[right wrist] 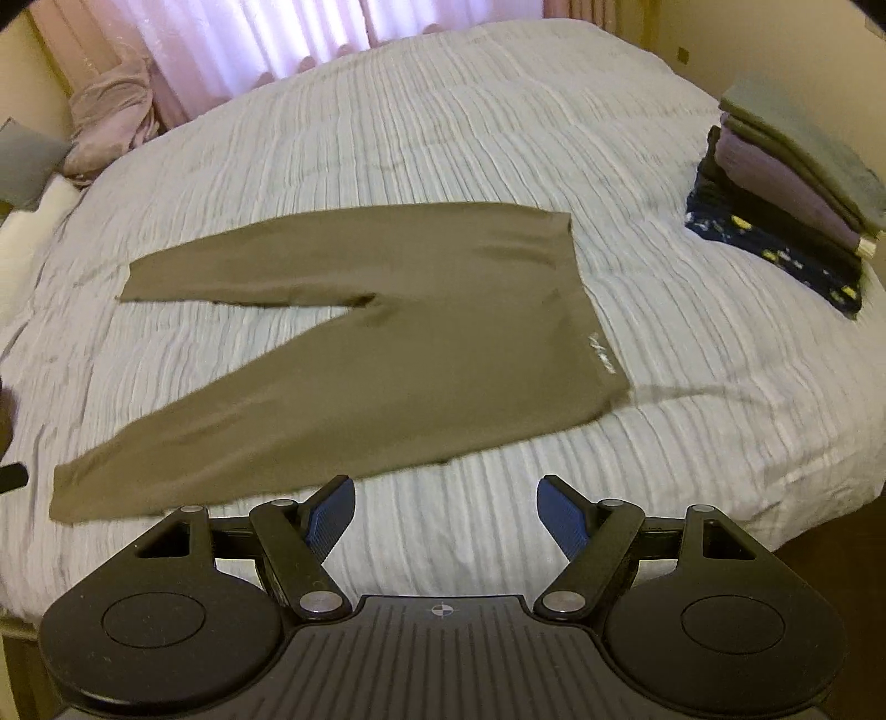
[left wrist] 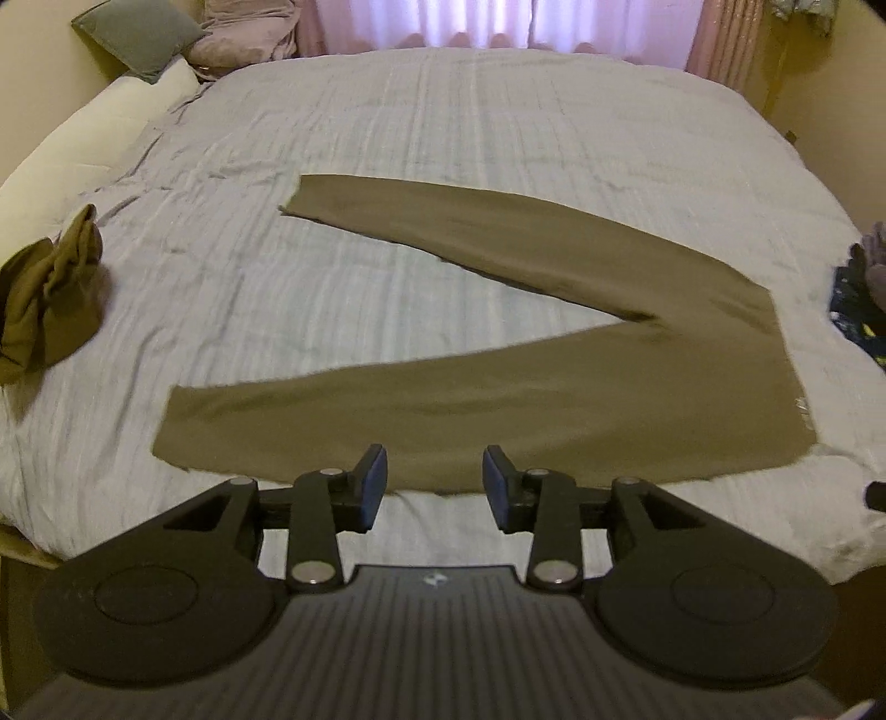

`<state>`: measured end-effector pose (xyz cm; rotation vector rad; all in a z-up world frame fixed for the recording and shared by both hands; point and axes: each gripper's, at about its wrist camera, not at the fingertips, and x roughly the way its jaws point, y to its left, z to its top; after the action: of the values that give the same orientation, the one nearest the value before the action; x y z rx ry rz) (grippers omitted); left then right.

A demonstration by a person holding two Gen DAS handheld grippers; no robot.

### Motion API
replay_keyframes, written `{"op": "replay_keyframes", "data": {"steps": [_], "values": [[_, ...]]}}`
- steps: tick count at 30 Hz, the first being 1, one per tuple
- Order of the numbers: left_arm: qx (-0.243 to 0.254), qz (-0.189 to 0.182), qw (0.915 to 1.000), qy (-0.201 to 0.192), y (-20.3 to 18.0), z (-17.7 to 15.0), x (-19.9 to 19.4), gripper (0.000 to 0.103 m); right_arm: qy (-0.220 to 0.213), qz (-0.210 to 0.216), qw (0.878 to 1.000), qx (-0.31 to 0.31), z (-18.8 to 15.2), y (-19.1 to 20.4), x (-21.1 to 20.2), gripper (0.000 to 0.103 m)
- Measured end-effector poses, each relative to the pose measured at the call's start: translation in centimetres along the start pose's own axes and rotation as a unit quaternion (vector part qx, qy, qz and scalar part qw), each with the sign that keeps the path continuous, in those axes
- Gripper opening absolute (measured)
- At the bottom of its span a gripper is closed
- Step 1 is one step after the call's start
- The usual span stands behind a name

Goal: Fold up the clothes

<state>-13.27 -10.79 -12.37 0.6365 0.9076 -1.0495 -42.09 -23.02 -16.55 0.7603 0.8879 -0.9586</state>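
Olive-brown leggings lie flat on the bed, legs spread in a V toward the left and waistband at the right. In the right wrist view the same leggings show a small pale logo near the waistband. My left gripper hovers open just before the near leg's lower edge, nothing between its blue pads. Over bare bedcover, my right gripper stands open and wide, near the front edge below the waist end of the leggings.
A pale grey ribbed bedcover spans the bed. A crumpled olive garment sits at the left edge. A stack of folded clothes rests at the right. Pillows and pink curtains lie at the back.
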Motion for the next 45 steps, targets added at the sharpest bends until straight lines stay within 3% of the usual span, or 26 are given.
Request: {"op": "replay_keyframes", "data": {"steps": [7, 25, 45], "values": [[-0.018, 0.028, 0.9994, -0.011, -3.3, -3.2, -3.8, 0.042, 0.002, 0.011, 0.999, -0.037, -1.4, -2.8, -1.9, 0.076], [-0.061, 0.081, 0.9948, 0.003, -2.6, -8.4, -7.7, 0.048, 0.045, 0.053, 0.993, -0.098, -4.0, -2.3, -1.7, 0.076], [-0.039, 0.075, 0.9965, 0.003, -5.7, -8.5, -7.9, 0.053, 0.049, 0.048, 0.993, -0.096, -4.5, -4.2, -2.2, 0.076]]}}
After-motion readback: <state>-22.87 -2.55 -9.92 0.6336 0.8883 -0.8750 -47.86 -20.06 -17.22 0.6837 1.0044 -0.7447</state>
